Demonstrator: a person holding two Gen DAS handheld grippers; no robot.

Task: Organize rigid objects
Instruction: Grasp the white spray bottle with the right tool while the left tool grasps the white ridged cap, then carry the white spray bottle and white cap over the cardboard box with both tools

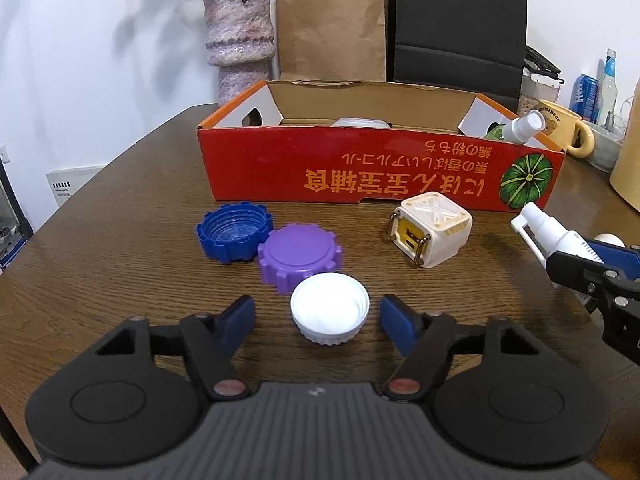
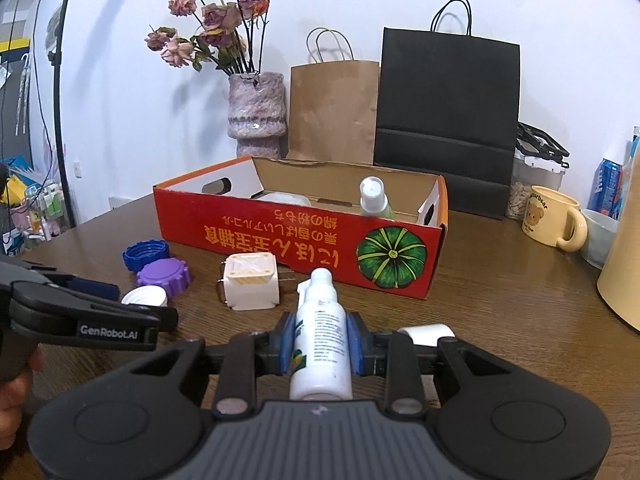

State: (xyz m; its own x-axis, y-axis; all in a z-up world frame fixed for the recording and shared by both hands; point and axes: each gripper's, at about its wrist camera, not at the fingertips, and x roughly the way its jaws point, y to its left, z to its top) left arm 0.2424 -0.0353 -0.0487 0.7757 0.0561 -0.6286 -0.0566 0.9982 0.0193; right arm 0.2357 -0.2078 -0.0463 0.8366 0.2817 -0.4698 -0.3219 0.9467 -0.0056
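Progress check, sorting rigid items into the red cardboard box on the counter.

Already in the box: a green-bodied spray bottle leaning at the right end, and a pale white container near the middle, only its top showing over the wall. Anything else inside is hidden by the front wall.

In hand: the right hand-held gripper is clamped on a white spray bottle, blue pads pressing both sides of the body, nozzle pointing toward the box. The bottle is short of the box's front wall, not yet over the opening.

The left hand-held gripper has its jaws apart on either side of the white cap, which sits open side up on the counter. The pads stand clear of the cap's sides, so no grip yet.

Still loose on the counter: blue cap and purple cap, touching each other, the purple one just behind the white cap; a white cube-shaped charger in front of the box; a small white cylinder partly hidden behind the right gripper's linkage.

Judgement: roughly a third done. Two items boxed, one in transit, five left including the cap being approached.
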